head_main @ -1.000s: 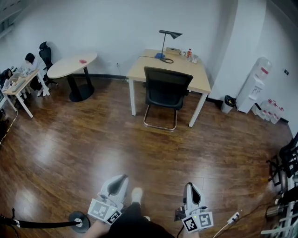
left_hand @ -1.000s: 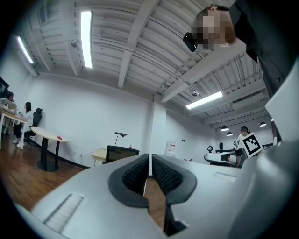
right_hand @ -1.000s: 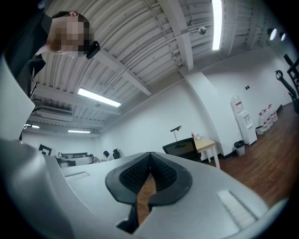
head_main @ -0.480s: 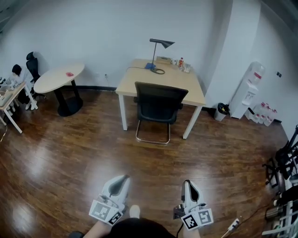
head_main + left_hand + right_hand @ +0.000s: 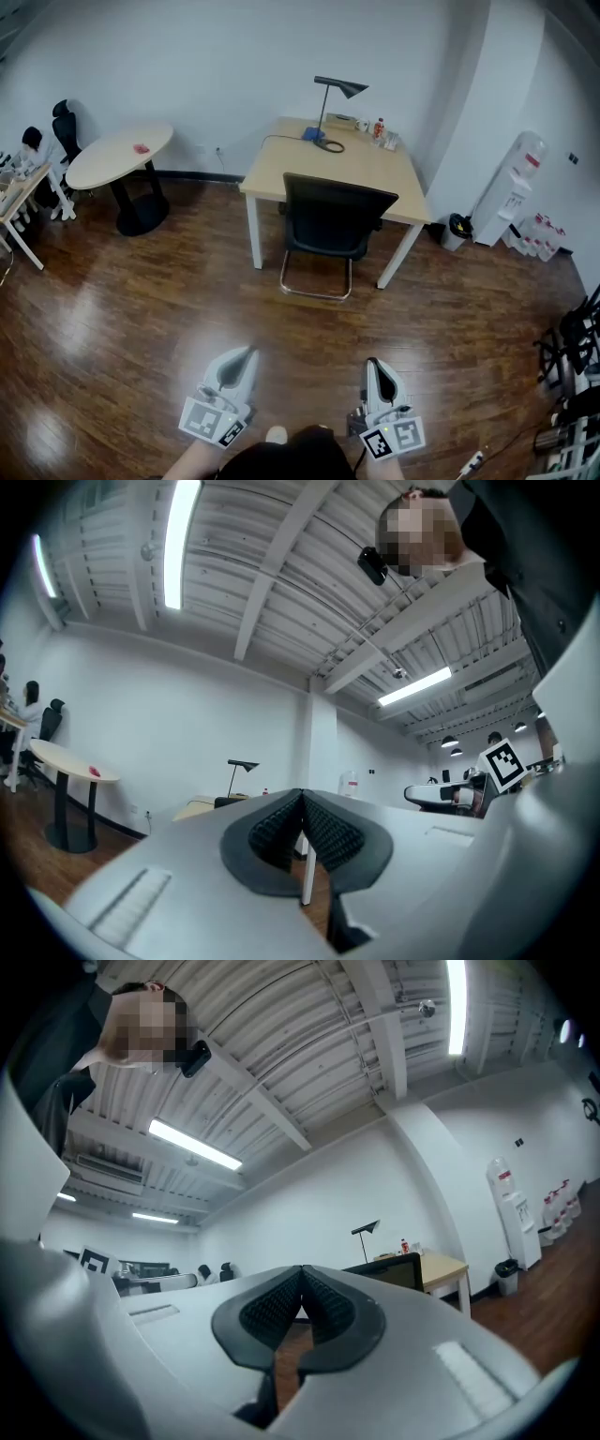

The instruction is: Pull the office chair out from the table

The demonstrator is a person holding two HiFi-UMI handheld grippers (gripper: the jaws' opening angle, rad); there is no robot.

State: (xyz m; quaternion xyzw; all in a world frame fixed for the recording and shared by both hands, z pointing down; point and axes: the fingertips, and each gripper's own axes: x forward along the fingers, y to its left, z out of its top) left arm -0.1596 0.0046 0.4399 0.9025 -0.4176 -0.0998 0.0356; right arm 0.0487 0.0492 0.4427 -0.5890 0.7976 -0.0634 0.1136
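Note:
The black office chair (image 5: 333, 220) stands pushed in under the light wooden table (image 5: 375, 173), its back toward me, in the upper middle of the head view. Both grippers are held low near my body, well short of the chair. The left gripper (image 5: 246, 353) has just closed its jaws; the ribbed pads (image 5: 281, 829) meet with nothing between them. My right gripper (image 5: 371, 363) is shut and empty too, pads (image 5: 323, 1302) together. The chair (image 5: 394, 1270) shows beyond the right jaws in the right gripper view.
A desk lamp (image 5: 337, 89) and small bottles sit on the table's far side. A round white table (image 5: 117, 155) stands at left, a water dispenser (image 5: 511, 187) and bin (image 5: 457, 228) at right. Black chair frames (image 5: 572, 347) crowd the right edge. Wooden floor lies between me and the chair.
I have walked forward with both grippers. The chair and table sit lower and closer in the head view, and the black post base at lower left has dropped out of sight.

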